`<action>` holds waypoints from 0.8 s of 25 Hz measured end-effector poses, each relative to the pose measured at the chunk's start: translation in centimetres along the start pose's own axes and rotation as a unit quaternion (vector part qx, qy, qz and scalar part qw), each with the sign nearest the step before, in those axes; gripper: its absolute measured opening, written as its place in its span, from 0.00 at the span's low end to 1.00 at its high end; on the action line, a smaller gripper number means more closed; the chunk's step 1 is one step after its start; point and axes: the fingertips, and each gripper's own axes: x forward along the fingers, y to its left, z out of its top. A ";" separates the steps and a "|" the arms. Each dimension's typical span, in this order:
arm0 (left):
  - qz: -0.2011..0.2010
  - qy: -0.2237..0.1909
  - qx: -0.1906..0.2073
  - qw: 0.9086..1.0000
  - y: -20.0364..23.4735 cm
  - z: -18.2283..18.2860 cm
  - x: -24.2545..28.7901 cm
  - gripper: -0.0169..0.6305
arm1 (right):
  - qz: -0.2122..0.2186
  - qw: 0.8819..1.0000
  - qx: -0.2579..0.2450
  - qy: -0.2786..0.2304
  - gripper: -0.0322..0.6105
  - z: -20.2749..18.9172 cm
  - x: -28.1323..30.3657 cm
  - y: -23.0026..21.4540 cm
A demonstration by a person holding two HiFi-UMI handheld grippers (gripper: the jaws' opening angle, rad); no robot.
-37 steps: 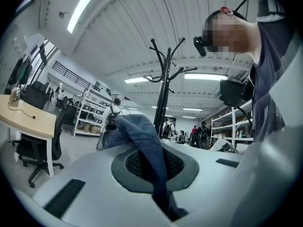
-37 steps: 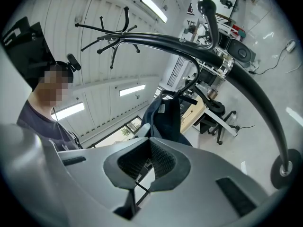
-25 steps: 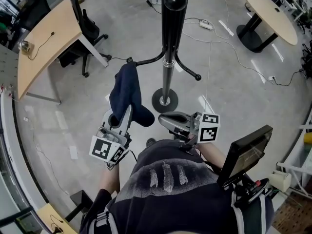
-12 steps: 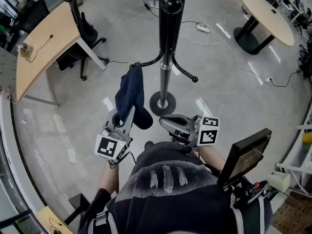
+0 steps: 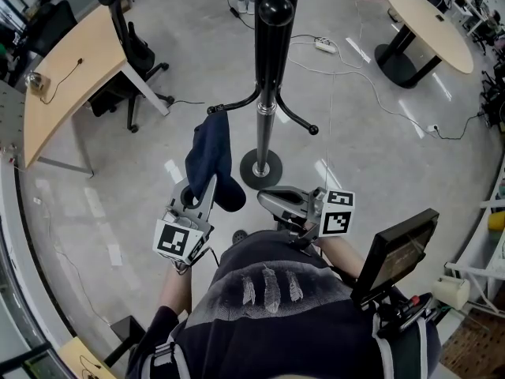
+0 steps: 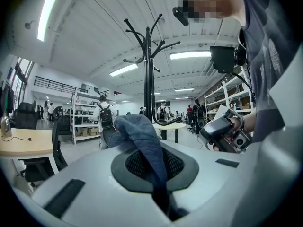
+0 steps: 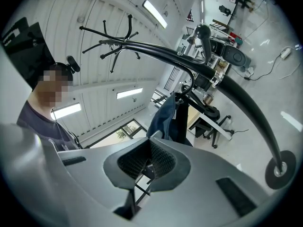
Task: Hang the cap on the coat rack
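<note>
Across the far part of the grey workshop floor [image 5: 379, 156], a curved wooden desk [image 5: 67, 77] stands at the left with a black office chair [image 5: 134, 42] beside it, and an oval table [image 5: 430, 22] stands at the far right. Between them, straight ahead of the person [image 5: 268, 306], rises the black coat rack [image 5: 267, 61], its pole on a round base and two lower arms curving out to left and right. A dark blue cap [image 5: 211, 152] stretches from the tip of the rack's left lower arm back toward the person. Its far end touches that tip, though I cannot tell whether it is hooked over it. The left gripper [image 5: 210, 183] is clamped on the cap's near end, a strip of blue cloth pinched between its pads. The right gripper [image 5: 263, 197] is held just right of the cap, its fingers together with nothing between them.
</note>
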 end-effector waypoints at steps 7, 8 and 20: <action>-0.014 0.007 0.003 1.000 -0.3 -0.9 0.4 0.05 | 0.001 1.000 0.002 0.002 0.06 0.1 0.2 -0.4; -0.016 0.010 0.006 1.000 -0.4 -1.0 0.4 0.05 | 0.001 1.000 0.003 0.002 0.06 0.2 0.1 -0.3; -0.024 0.036 0.007 0.999 0.6 -3.2 0.5 0.05 | -0.006 1.000 -0.005 0.005 0.06 -0.1 1.3 -1.0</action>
